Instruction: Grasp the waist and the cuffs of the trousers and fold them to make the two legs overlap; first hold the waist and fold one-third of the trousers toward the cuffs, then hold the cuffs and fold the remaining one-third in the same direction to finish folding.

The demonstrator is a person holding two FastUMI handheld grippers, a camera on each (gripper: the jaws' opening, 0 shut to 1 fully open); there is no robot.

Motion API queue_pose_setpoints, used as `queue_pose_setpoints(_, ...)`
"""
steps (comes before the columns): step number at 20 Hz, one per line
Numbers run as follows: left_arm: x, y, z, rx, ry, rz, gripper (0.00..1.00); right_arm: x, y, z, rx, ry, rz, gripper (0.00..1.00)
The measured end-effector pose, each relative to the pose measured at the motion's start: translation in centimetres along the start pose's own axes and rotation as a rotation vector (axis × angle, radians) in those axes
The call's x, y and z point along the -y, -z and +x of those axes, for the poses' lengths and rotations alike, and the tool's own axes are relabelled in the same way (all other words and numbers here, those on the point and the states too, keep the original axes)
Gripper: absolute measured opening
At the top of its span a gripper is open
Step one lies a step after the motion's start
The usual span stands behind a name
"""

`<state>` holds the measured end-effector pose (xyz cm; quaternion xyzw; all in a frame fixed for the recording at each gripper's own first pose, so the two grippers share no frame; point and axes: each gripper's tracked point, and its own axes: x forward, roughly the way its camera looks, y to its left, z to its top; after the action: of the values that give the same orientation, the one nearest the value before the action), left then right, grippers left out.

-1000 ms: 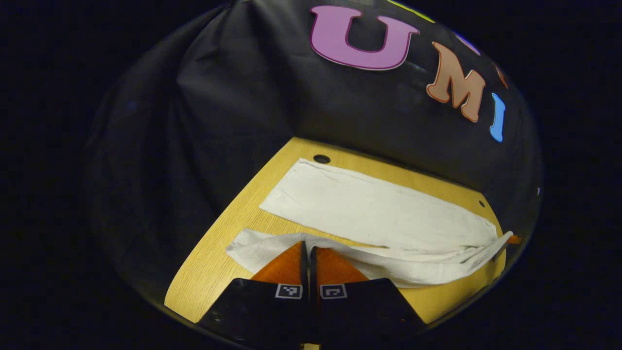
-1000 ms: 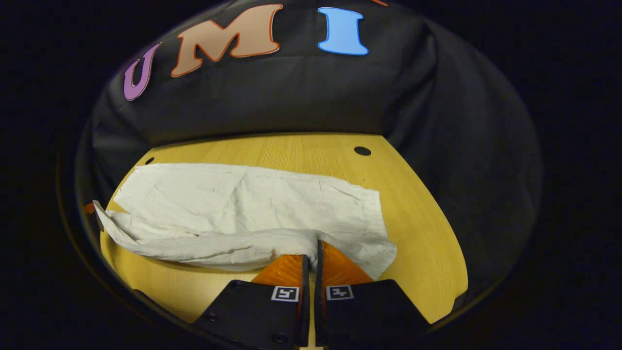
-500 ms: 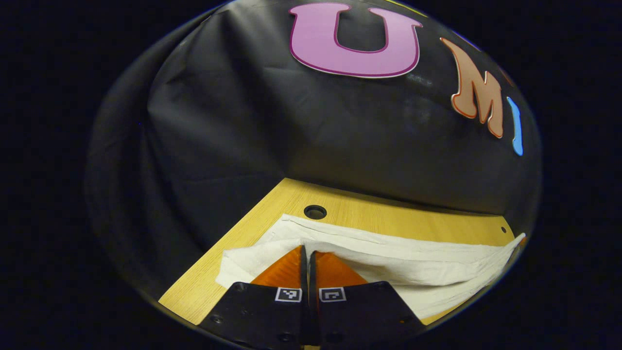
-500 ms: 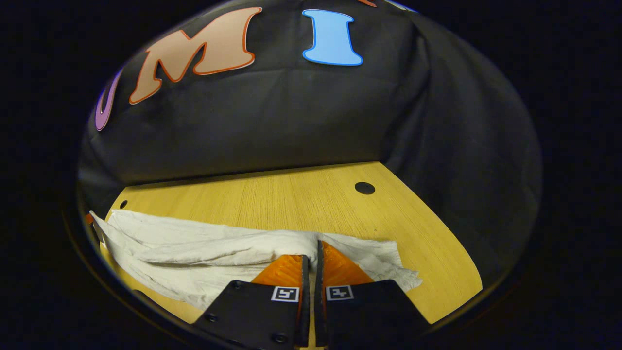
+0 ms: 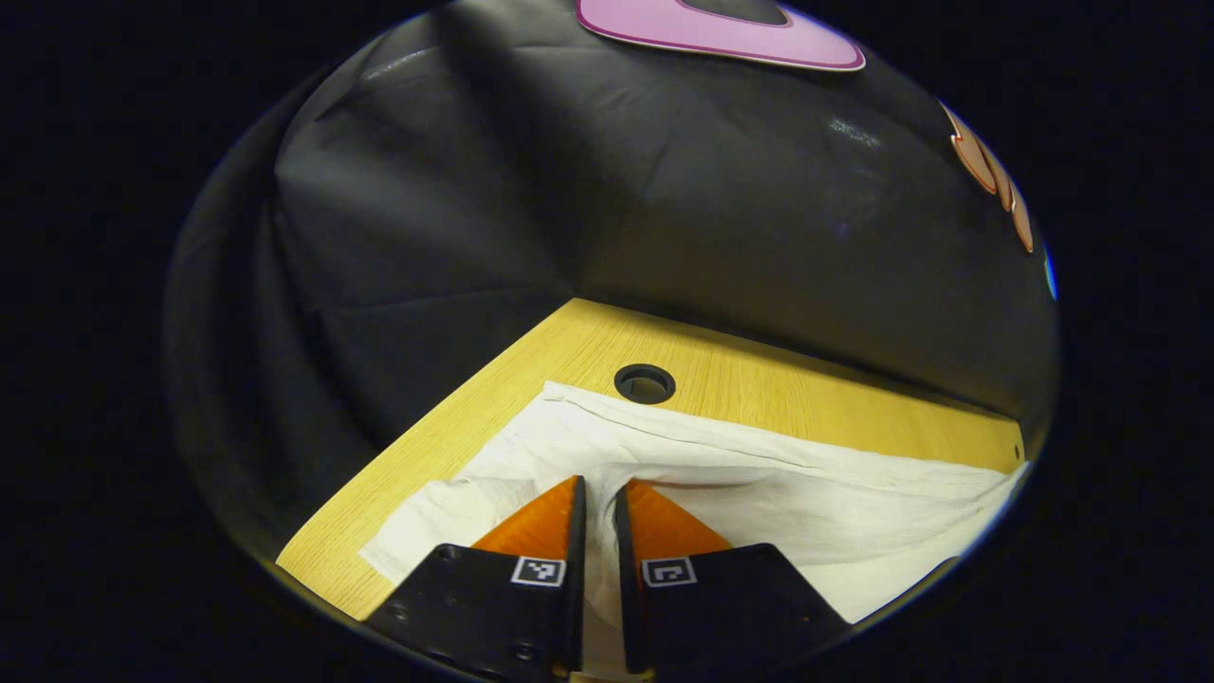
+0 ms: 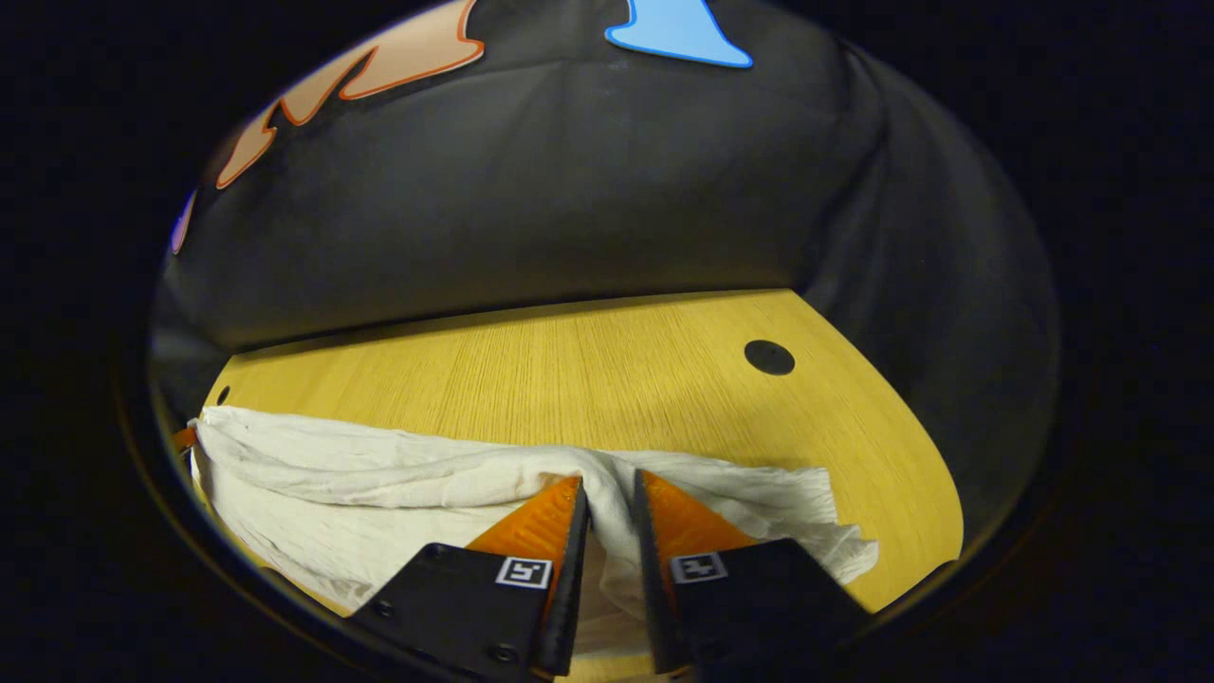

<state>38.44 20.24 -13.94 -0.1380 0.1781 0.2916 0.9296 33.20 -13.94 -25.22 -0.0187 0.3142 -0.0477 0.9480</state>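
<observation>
You've got the legs of the trousers (image 5: 759, 493) laid over each other, left gripper (image 5: 597, 493) and right gripper (image 6: 610, 493) loosening off the cloth, so both thirds folds are still to do.

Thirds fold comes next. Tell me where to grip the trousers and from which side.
Grip the trousers at one short end, probably the one lying flat at the table's corner, one gripper at each corner of that end. Come in low over the bare wood, jaws straddling both layers.
</observation>
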Motion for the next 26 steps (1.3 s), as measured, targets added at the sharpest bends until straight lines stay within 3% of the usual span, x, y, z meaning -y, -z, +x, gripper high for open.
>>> queue_pose_setpoints(1,0.2,-0.2,-0.3,0.003,0.006,-0.004,0.20,0.1,-0.2,-0.2,-0.005,-0.010,0.016,0.41)
queue_pose_setpoints(3,-0.3,-1.3,-1.1,0.005,-0.005,0.007,0.71,0.7,-0.9,-0.5,0.002,-0.010,0.034,0.96)
queue_pose_setpoints(4,-0.5,-2.0,-1.4,0.011,-0.024,0.021,0.96,1.5,-1.3,-1.2,0.014,-0.009,0.039,0.97)
queue_pose_setpoints(7,-0.2,-3.1,-3.2,0.041,-0.014,0.029,0.96,3.9,-3.1,-3.8,0.057,-0.002,0.048,0.99)
queue_pose_setpoints(10,-0.6,-2.8,-5.3,0.074,0.009,0.013,0.96,8.4,-3.7,-6.2,0.079,0.052,0.053,0.96)
queue_pose_setpoints(16,-0.4,-2.5,-3.4,0.043,0.020,0.030,0.96,15.5,0.7,-8.0,0.008,0.130,0.042,0.99)
queue_pose_setpoints(20,-0.6,-2.7,-3.3,0.038,0.022,0.033,0.96,16.4,3.7,-7.1,-0.045,0.111,0.070,0.99)
queue_pose_setpoints(26,-0.1,-2.6,-3.3,0.038,0.018,0.080,0.96,13.9,4.8,-4.7,-0.056,-0.013,0.186,0.97)
